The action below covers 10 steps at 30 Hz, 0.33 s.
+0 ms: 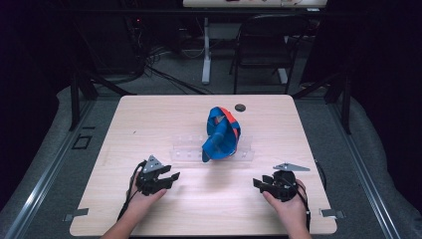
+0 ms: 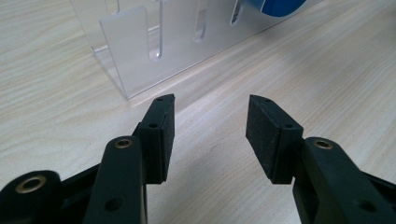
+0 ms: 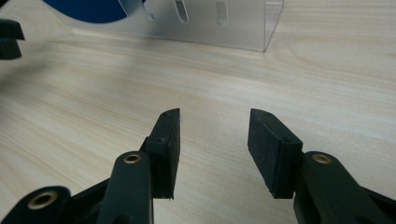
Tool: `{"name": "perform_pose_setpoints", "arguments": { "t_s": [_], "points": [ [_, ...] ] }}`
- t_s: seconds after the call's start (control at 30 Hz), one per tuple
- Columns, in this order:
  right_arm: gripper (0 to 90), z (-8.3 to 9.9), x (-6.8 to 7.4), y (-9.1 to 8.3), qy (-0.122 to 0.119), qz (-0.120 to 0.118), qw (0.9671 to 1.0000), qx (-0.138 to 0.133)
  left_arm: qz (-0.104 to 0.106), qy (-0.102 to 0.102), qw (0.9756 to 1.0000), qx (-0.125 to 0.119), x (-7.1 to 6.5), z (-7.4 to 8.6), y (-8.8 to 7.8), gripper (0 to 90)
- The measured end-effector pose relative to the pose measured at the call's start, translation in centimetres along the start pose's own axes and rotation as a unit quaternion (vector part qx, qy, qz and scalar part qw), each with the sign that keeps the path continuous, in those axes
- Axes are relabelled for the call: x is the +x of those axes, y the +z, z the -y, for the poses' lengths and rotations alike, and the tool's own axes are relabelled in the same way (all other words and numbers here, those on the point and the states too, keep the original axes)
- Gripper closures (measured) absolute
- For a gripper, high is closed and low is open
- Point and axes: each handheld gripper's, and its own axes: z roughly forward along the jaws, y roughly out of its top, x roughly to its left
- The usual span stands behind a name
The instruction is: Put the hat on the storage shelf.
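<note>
A blue plate with an orange band [image 1: 222, 133] stands on edge in a clear acrylic slotted rack [image 1: 211, 149] at the middle of the wooden table [image 1: 149, 114]. My left gripper [image 1: 170, 179] rests low near the front left, held by a hand, jaws open and empty. In the left gripper view its pads [image 2: 164, 135] stand apart over bare wood, facing the rack [image 2: 140, 51] and a sliver of the plate [image 2: 280, 5]. My right gripper [image 1: 259, 185] sits at the front right, open and empty. Its fingertips [image 3: 168, 149] point toward the rack [image 3: 233, 23] and the plate [image 3: 88, 9].
A small dark round disc [image 1: 240, 107] lies on the table behind the rack. A black chair [image 1: 263, 45] and a white desk leg [image 1: 206, 55] stand beyond the far edge. Metal brackets [image 1: 75, 215] sit at the front corners. The other gripper's tip [image 3: 9, 37] shows at the left edge.
</note>
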Motion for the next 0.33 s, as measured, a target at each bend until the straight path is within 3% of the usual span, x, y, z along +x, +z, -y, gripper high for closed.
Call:
{"name": "perform_pose_setpoints", "arguments": {
  "t_s": [0.1,0.23,0.33],
  "points": [
    [54.4,1.0,-0.1,0.4,-0.009,0.003,0.9999,-0.011,0.001,0.001,1.0000,-0.001,-0.2,0.0,0.0,52.6],
    [53.6,2.1,-0.3,0.2,-0.046,0.039,0.9976,-0.033,0.008,0.006,0.9999,-0.003,-0.6,0.0,0.1,52.8],
    [48.4,2.5,-0.5,0.1,-0.071,0.063,0.9939,-0.055,0.011,0.015,0.9998,-0.003,-1.2,-0.2,0.4,53.2]
  ]
}}
